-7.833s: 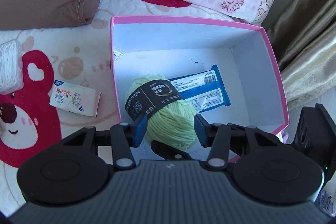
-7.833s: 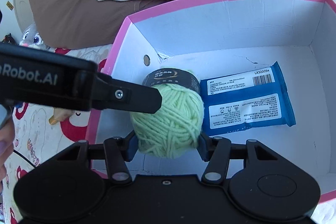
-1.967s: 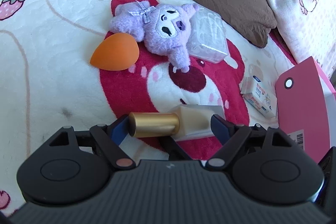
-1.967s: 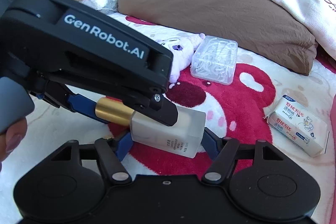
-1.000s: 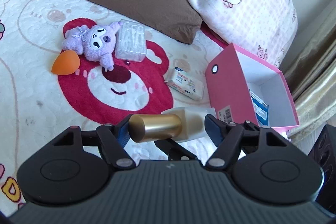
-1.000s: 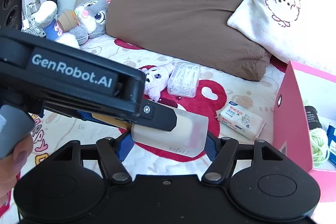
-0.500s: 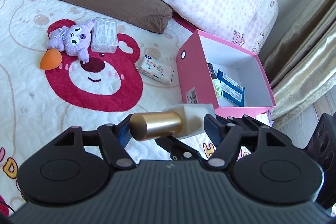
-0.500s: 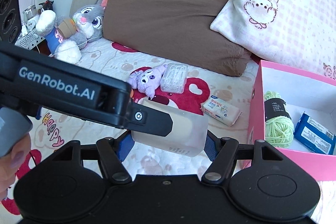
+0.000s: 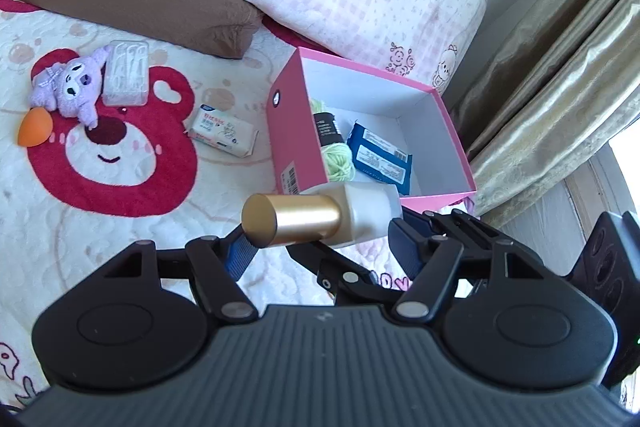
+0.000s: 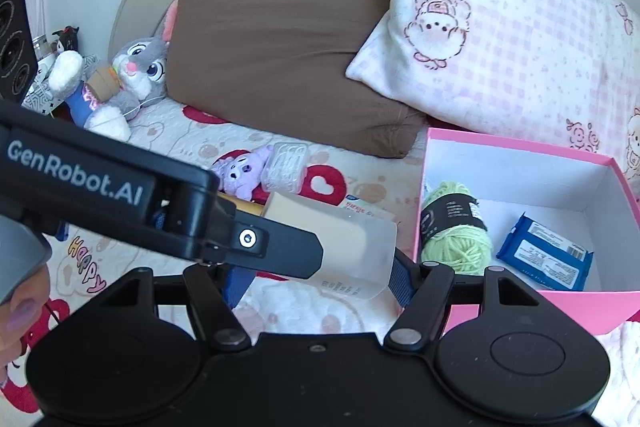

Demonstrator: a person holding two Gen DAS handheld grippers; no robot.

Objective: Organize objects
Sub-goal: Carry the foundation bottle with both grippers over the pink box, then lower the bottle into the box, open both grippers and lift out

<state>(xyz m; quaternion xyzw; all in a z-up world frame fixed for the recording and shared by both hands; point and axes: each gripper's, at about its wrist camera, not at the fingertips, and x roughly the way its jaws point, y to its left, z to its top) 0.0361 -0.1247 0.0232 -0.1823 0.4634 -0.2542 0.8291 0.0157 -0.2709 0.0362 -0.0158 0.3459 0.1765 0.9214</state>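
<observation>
Above the bedspread (image 9: 120, 239), both grippers' fingers (image 9: 402, 231) clasp the bottle (image 9: 320, 217) near the pink box (image 9: 296, 147).

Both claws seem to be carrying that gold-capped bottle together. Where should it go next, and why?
Probably onward over the pink box and down into its bare white floor. The bottle, held by the left claw and right claw, hangs just short of it, where yarn and blue packet already lie.

A frosted bottle (image 9: 360, 213) with a gold cap (image 9: 294, 221) lies crosswise between the left gripper (image 9: 316, 247) jaws, above the bed (image 9: 120, 239). Beyond, a pink box (image 9: 294, 147) holds green yarn (image 9: 338, 157) and a blue packet (image 9: 378, 157).
</observation>
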